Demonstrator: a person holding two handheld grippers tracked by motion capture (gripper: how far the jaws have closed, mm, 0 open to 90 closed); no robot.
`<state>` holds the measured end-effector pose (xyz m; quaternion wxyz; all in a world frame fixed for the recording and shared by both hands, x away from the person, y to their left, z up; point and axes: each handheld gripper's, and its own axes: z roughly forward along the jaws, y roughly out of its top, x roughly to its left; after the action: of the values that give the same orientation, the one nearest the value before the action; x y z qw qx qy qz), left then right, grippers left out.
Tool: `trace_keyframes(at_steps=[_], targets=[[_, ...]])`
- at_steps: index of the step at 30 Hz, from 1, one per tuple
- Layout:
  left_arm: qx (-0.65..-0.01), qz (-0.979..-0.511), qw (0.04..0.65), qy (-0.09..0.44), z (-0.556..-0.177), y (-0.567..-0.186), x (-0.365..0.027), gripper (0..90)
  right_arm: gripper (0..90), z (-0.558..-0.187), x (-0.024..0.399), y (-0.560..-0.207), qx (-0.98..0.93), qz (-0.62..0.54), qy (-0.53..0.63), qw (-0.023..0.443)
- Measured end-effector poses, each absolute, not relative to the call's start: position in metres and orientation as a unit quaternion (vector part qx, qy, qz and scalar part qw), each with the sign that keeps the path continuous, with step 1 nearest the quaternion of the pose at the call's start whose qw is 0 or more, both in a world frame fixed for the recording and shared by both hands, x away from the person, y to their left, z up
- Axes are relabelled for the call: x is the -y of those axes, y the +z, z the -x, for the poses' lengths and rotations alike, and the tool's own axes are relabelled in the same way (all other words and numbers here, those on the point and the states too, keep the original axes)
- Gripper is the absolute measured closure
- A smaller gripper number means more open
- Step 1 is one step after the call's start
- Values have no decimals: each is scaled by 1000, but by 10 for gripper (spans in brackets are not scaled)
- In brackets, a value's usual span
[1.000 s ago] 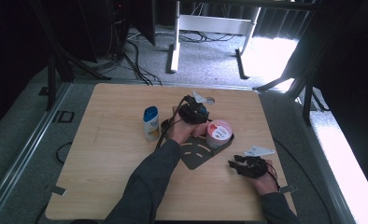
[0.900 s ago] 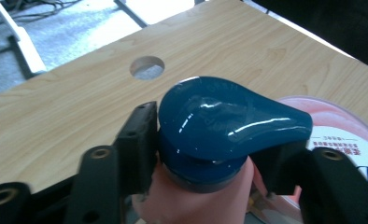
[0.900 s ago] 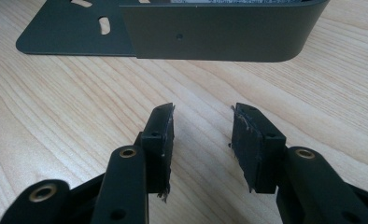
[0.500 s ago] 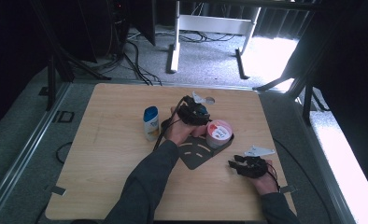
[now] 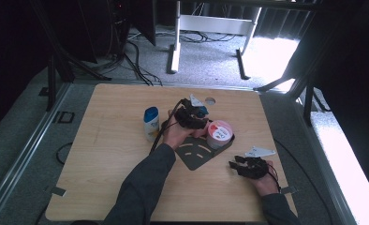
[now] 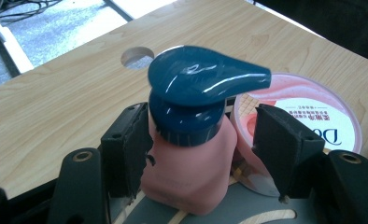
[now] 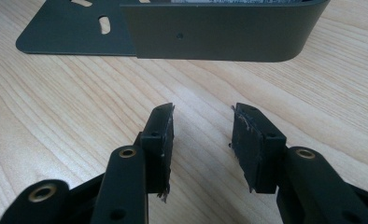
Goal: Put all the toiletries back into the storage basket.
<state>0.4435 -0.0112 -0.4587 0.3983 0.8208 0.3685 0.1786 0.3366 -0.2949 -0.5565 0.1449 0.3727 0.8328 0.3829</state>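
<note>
A pink pump bottle [image 6: 191, 163] with a dark blue pump head [image 6: 201, 84] stands on the dark grey metal rack [image 6: 252, 212], next to a pink lidded jar [image 6: 308, 107]. My left gripper [image 6: 203, 140] straddles the bottle. Its jaws have just been opening: the left pad lies against the bottle's side and the right pad stands clear of it. In the high view the left gripper [image 5: 195, 114] sits beside the jar [image 5: 219, 132]. My right gripper [image 5: 234, 165] rests low over the table near the rack [image 5: 194, 157], open [image 7: 203, 135] with nothing between its jaws.
A white bottle with a blue cap [image 5: 151, 123] stands left of the left hand. A round hole [image 5: 210, 100] pierces the tabletop behind the gripper. The rack's upright wall [image 7: 219, 32] rises just ahead of the right gripper.
</note>
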Motion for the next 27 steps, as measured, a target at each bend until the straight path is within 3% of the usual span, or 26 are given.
trace_keyframes(at_steps=[27], targets=[[-340,-827,413,170,-417,-437,-13,426,579,-336,295,-557,-832,-373,383,145]])
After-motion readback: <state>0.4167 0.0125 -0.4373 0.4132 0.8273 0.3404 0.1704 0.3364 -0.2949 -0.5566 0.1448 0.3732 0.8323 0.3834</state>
